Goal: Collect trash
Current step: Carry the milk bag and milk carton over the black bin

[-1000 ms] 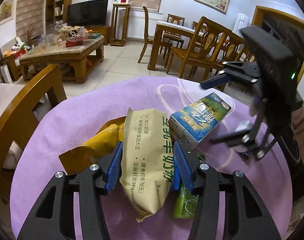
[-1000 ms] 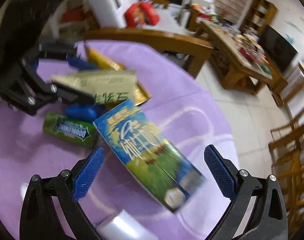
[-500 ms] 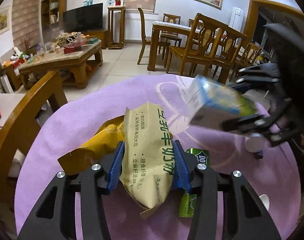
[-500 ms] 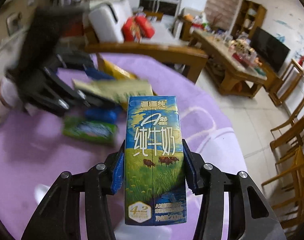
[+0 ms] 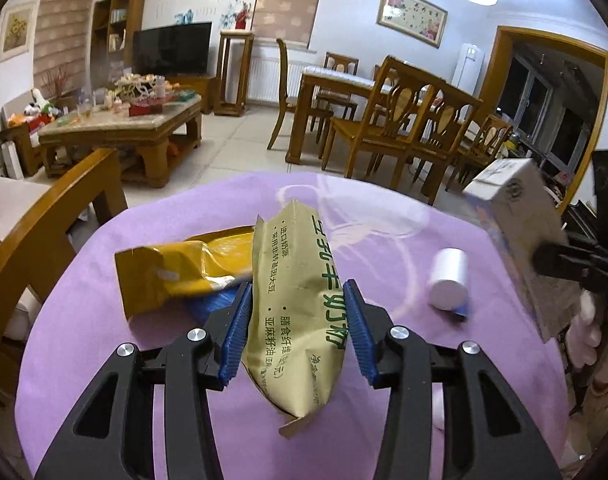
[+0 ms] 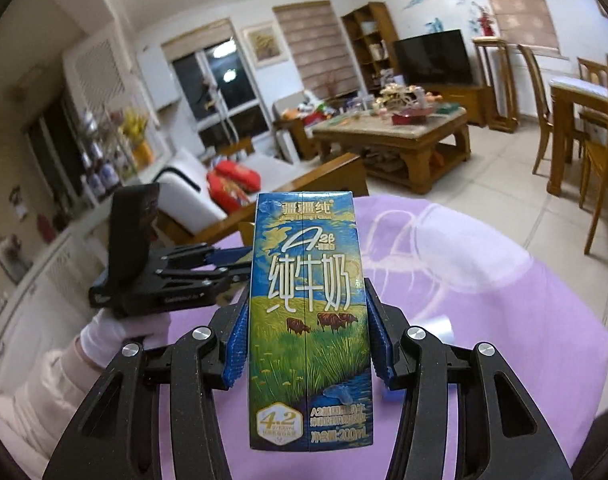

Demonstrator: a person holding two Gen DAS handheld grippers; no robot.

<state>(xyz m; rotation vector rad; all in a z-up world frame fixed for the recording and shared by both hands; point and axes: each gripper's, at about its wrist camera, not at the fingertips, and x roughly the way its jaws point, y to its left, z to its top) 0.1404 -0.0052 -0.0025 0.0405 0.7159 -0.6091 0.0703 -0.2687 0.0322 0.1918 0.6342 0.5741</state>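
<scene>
Both hands are loaded up here; the right tool (image 6: 308, 344) is clenched on the milk carton (image 6: 310, 320), blue pads squeezing its two narrow sides, carton upright and lifted clear of the purple-clothed bench (image 6: 484, 300); from the left wrist view that carton (image 5: 520, 248) shows blurred at the far right edge; the left tool (image 5: 300, 336) has just been closing, and its pads now pinch the tan milk-powder pouch (image 5: 300, 300) at mid-length, the torn end hanging down toward the camera; the pouch's far end looks close to the cloth, and I cannot tell whether it touches; just left of it, the yellow snack wrapper (image 5: 180, 268) lies crumpled on the bench, its near edge tucked by the left pad; a white roll (image 5: 448, 280) lies to the right, apart from both tools; no bin is in sight in either view. Now the worries: the pouch is soft and empty-looking, so a pinch on crinkly film could let it slide out when the hand swings; the yellow wrapper sits so close to the left pad that it may get dragged off the bench edge; the carton is held low on smooth sides, top-heavy above the pads, and a quick turn of the wrist could tip or twist it free; and with the two tools this near each other, carrying both loads at once risks a knock between them.
</scene>
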